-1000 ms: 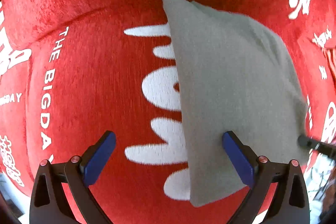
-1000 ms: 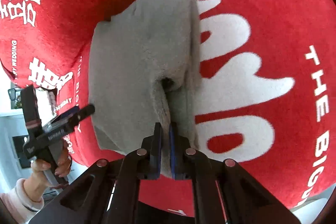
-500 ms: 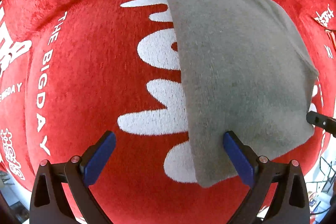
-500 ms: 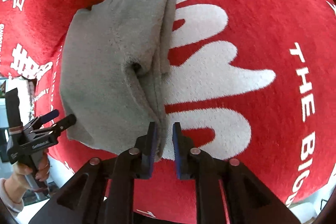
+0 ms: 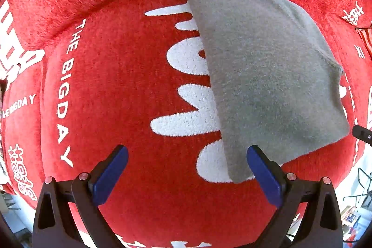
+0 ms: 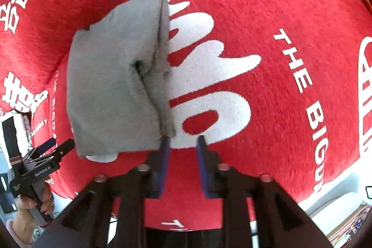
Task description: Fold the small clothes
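Observation:
A small grey cloth (image 5: 262, 76) lies folded on the red blanket (image 5: 111, 66). My left gripper (image 5: 187, 155) stands wide open above the blanket, its right finger over the cloth's near corner and nothing between the pads. In the right wrist view the grey cloth (image 6: 111, 85) shows a doubled edge along its right side. My right gripper (image 6: 183, 143) sits just off the cloth's near corner. Its jaws are opening, and only red blanket (image 6: 279, 6) shows between them. The left gripper (image 6: 58, 150) appears at lower left, held by a hand (image 6: 30, 203).
White lettering and large white shapes (image 6: 216, 76) cover the blanket. It ends at the lower right, where a pale surface and stacked books (image 6: 348, 231) show. The right gripper's tip (image 5: 361, 135) pokes in at the right edge of the left wrist view.
My right gripper, shut on the cloth's folded edge a second ago, has parted its jaws, let the edge go and drawn back. The left gripper stayed open and shifted slightly over the blanket.

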`<state>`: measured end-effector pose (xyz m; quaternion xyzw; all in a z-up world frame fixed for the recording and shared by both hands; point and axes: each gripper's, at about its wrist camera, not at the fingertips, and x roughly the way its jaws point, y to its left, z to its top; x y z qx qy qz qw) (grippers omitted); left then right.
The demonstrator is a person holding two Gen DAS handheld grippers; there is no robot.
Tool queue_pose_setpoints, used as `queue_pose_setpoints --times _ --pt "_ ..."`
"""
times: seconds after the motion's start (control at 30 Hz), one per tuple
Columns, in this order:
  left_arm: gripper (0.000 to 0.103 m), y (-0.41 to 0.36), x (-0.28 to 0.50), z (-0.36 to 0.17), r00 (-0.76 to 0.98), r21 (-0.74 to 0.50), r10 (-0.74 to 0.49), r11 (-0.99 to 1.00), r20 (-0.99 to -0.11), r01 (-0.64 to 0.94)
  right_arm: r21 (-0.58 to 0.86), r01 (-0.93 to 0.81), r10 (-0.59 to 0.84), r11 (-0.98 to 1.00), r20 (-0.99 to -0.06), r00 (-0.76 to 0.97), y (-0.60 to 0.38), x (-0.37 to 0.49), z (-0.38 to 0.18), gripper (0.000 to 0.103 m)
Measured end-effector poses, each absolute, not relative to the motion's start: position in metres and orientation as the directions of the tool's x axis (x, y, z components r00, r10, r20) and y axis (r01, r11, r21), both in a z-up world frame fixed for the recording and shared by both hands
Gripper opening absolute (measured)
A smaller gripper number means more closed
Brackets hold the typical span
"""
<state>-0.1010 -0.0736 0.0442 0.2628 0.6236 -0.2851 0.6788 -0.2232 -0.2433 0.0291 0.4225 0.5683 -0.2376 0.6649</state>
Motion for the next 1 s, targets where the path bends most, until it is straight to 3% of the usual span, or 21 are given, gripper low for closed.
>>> queue_pose_setpoints --times 0.03,0.17,0.33,0.4,1.0 --pt "0.102 -0.074 -0.102 0.043 0.057 0.000 -0.058 0.700 -0.997 0.714 0.295 0.795 0.162 0.530 -0.955 0.246 -0.241 -0.223 0.032 0.048" --pt "0.102 -0.069 -0.099 0.045 0.056 0.001 -0.056 0.704 -0.997 0.710 0.313 0.781 0.167 0.540 -0.950 0.265 -0.228 -0.214 0.039 0.048" --pt "0.102 -0.066 -0.095 0.044 0.053 -0.009 -0.065 0.714 -0.997 0.701 0.349 0.757 0.190 0.553 -0.937 0.293 -0.215 -0.199 0.041 0.074" --pt "0.102 -0.066 -0.095 0.046 0.055 -0.006 -0.062 0.717 -0.997 0.697 0.354 0.750 0.193 0.559 -0.935 0.297 -0.213 -0.192 0.041 0.080" --pt "0.102 -0.090 -0.075 0.045 0.062 0.010 -0.044 0.733 -0.997 0.680 0.369 0.738 0.218 0.564 -0.929 0.298 -0.248 -0.165 0.035 0.080"
